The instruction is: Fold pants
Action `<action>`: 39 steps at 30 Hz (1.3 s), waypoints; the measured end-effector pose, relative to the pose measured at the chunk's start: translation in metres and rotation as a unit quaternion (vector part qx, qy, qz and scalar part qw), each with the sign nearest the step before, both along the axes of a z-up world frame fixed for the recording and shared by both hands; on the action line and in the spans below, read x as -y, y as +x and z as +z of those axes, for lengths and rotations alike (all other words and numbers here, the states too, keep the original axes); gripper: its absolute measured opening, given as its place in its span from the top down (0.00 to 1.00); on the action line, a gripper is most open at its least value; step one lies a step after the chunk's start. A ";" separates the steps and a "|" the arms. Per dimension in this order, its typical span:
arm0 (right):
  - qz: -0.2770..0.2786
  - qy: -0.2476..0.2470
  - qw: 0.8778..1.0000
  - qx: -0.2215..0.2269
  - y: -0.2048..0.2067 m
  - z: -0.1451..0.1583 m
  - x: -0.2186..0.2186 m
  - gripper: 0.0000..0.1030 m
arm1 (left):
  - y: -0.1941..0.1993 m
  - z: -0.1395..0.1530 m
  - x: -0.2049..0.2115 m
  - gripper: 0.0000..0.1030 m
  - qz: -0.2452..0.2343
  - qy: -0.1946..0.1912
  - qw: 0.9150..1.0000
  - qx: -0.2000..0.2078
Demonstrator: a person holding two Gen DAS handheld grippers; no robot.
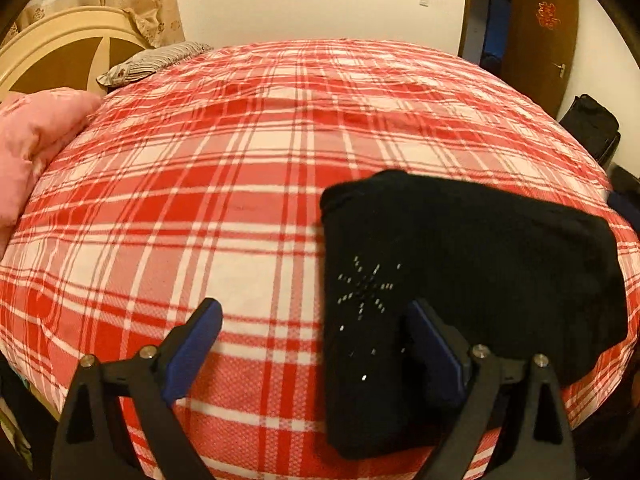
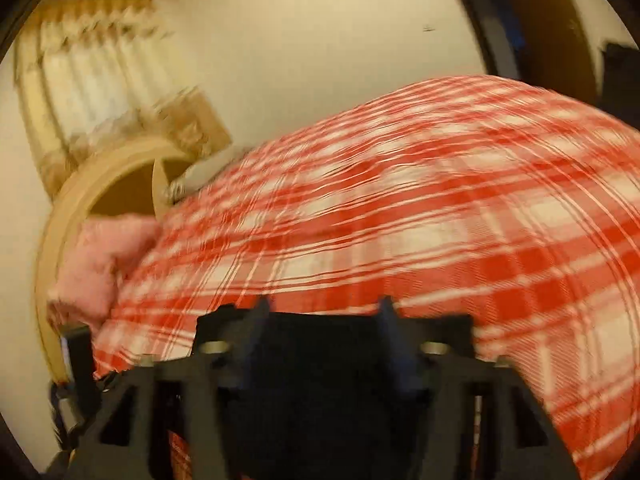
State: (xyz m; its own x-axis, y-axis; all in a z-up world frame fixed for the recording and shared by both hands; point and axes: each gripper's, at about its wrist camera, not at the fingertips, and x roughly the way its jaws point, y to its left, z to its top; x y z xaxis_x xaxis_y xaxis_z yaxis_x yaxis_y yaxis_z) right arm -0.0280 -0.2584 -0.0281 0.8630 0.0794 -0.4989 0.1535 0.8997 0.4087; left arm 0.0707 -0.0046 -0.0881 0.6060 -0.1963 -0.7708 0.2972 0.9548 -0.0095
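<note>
Looked like we were almost done: the black beaded fabric pants point(image 1: 460, 272) sat folded into a compact bundle on the red-and-white plaid bed point(image 1: 240, 168). Our left gripper point(image 1: 316, 320) hung spread beside them; the right gripper point(image 2: 324, 312) was too blurry to tell.

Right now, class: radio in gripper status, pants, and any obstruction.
Left gripper open, empty. Right gripper blurred, state unclear. Black pants folded on plaid bed. Nothing in the way.
</note>
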 end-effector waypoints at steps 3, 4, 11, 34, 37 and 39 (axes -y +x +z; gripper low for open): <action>-0.040 0.030 0.999 -0.007 -0.024 -0.009 0.028 0.32 | 0.005 0.002 0.003 0.07 -0.002 0.003 1.000 -0.005; -0.048 0.029 0.998 -0.011 -0.030 -0.012 0.033 0.32 | 0.005 0.003 0.004 0.07 -0.002 0.006 1.000 -0.004; -0.075 0.039 0.996 -0.041 -0.061 -0.041 0.045 0.32 | -0.005 0.010 0.012 0.06 -0.017 0.022 1.000 0.012; -0.044 -0.028 0.995 -0.083 -0.039 -0.080 -0.003 0.32 | 0.008 -0.016 0.020 0.00 -0.016 -0.058 0.997 -0.051; -0.044 -0.073 0.992 -0.096 -0.035 -0.081 -0.014 0.32 | 0.008 -0.016 0.020 0.00 -0.015 -0.060 0.997 -0.053; -0.045 -0.063 0.992 -0.096 -0.036 -0.082 -0.011 0.32 | 0.009 -0.016 0.019 0.00 -0.015 -0.060 0.997 -0.055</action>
State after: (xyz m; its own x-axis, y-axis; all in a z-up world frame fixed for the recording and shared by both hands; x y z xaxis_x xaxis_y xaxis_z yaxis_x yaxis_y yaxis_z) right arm -0.0636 -0.2474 -0.1102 0.7516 -0.0678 -0.6561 0.3000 0.9210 0.2485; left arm 0.0800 -0.0237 -0.1044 0.5121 -0.3077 -0.8019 0.3159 0.9357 -0.1573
